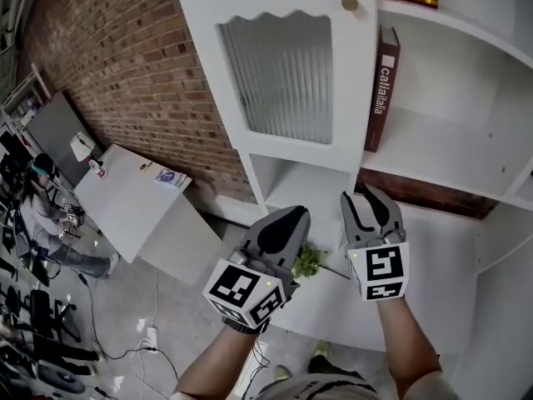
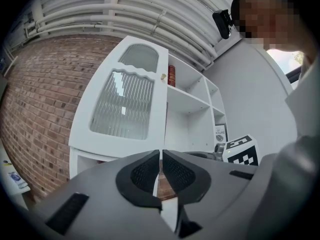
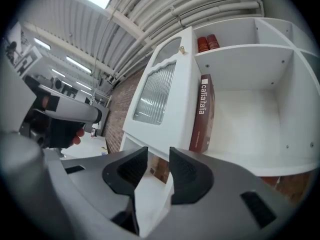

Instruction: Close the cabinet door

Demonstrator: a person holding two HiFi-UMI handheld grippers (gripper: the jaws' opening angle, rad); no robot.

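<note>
Brick wall (image 1: 125, 73) behind — cabinet door (image 1: 287, 73) open, beyond both jaws, apart

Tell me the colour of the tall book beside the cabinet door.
Dark red book with white spine lettering; head view shows it best.

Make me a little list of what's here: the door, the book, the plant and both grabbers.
door: open, white, ribbed glass, round knob
book: dark red, standing on the open shelf
plant: green, on the lower ledge, seen between the grippers
left gripper: fingers together, empty
right gripper: fingers apart, empty
</note>
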